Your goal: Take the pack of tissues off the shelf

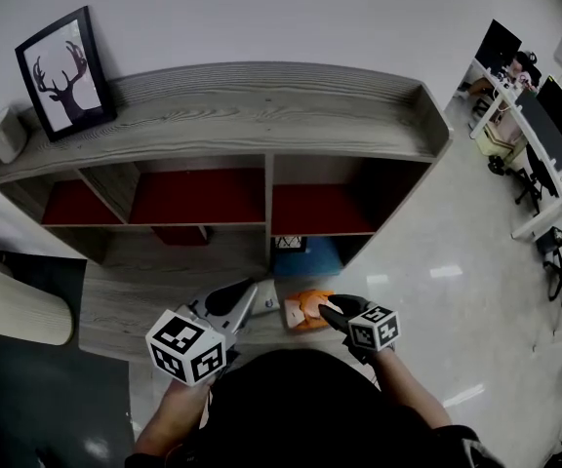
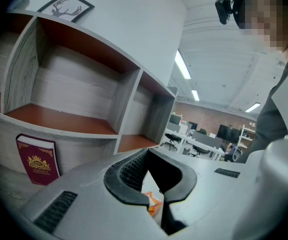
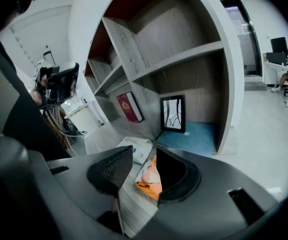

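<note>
Shelf (image 1: 261, 115) divider stands just behind both grippers. Bare wood ledge (image 1: 135, 300) runs left and open floor (image 1: 437, 291) lies right. Pack of tissues (image 3: 149, 176), orange with pale print, lies flat on the ledge beside a white pack (image 3: 136, 149). Right gripper (image 3: 144, 152) jaws stand part-open over it, not pressing. Left gripper (image 2: 147, 152) jaws are together, empty.

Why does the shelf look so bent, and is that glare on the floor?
Head view: the wide lens bows the shelf into an arc; ceiling light glares off the glossy floor. Left gripper view: same bending, black corners, ceiling lights blown out. Right gripper view: dark edges, the nearby orange pack slightly soft.
</note>
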Tool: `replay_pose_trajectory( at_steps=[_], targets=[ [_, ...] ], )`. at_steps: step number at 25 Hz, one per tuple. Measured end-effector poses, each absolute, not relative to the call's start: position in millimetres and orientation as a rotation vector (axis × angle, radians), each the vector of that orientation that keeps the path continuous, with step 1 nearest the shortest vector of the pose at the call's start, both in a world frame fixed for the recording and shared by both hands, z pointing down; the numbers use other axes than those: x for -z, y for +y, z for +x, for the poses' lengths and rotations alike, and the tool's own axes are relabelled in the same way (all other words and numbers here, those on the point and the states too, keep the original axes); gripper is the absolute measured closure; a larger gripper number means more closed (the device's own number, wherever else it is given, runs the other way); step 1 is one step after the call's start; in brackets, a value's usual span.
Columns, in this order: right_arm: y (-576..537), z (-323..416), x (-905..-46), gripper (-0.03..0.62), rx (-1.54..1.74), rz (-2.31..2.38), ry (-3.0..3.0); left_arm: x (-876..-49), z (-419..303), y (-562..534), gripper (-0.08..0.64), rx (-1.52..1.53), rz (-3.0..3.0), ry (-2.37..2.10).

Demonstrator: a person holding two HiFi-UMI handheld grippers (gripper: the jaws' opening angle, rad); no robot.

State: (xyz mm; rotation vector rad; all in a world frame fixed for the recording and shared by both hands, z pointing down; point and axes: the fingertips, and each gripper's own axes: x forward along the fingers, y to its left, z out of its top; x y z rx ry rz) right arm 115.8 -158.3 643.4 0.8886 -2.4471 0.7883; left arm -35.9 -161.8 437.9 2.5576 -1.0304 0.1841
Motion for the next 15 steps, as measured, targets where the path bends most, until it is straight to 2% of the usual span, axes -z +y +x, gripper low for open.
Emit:
replay_pose_trajectory(
  at_steps=[6,15],
  targets=[
    [-188,129,-579,0.482,-0.649,0.991,-2.552,-436,-39,-163,0.545,-0.175,2.565,-1.038],
    [-175,94,-492,0.483,-0.451,0.877,-2.73,-419,-31,-158,0.545,-0.17,2.623,-1.045]
  ],
)
